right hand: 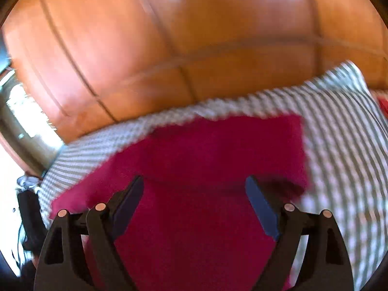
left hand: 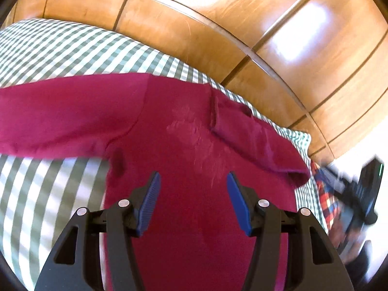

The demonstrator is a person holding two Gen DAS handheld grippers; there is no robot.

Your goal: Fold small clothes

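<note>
A crimson shirt (left hand: 189, 131) lies spread on a green-and-white checked cloth (left hand: 60, 48) covering the work surface, with a glossy wooden panelled wall (left hand: 218, 24) rising behind it from 9 to 3 o'clock. In the left wrist view, the left gripper (left hand: 193, 202) hangs above the shirt's body, its blue-padded jaws partly apart with nothing between them; one sleeve runs toward 9 o'clock, the other is folded toward 4 o'clock. A red plaid garment (left hand: 326, 198) sits at the cloth's edge at 4 o'clock. The blurred right wrist view shows the right gripper (right hand: 194, 206) spread wide over the shirt (right hand: 206, 160), gripping nothing. Bright daylight washes the room at 8 o'clock there.
</note>
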